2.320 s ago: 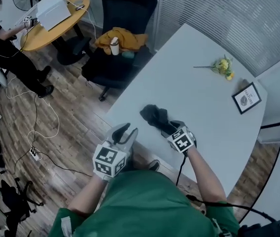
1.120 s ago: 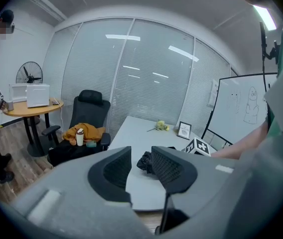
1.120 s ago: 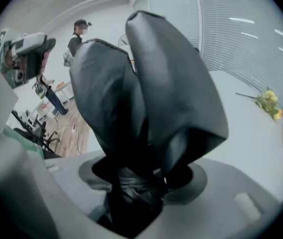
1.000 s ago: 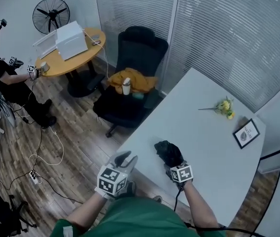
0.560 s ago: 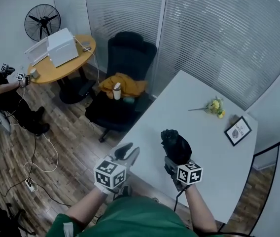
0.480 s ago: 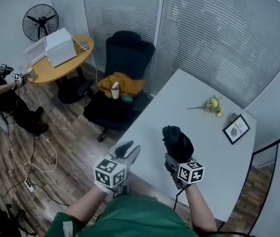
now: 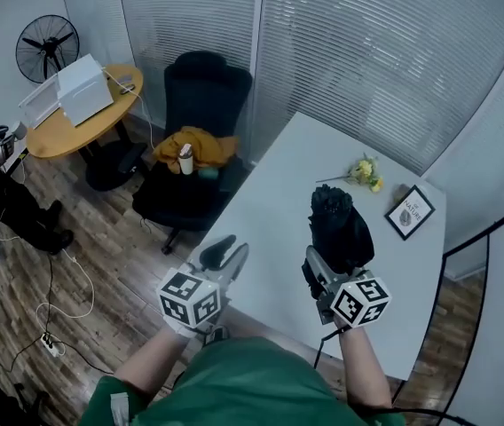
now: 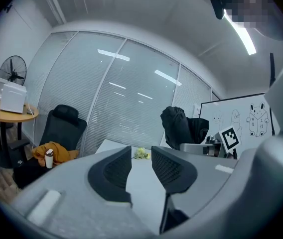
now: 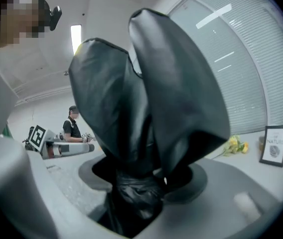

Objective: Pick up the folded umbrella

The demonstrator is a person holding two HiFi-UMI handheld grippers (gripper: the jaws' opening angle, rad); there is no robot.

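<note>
Raised off the worktop (image 7: 265,211) since earlier, the folded umbrella (image 7: 342,227) is clamped in the jaws of the right gripper (image 7: 321,269); the left gripper (image 7: 222,255) has its jaws apart. Framed sign (image 7: 410,212) reads "NATURE".

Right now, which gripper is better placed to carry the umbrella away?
Right. The right gripper is shut on the umbrella, holding it upright above the table. The left gripper is open and empty, off by the table's near edge, so it would first need to reach over.
</note>
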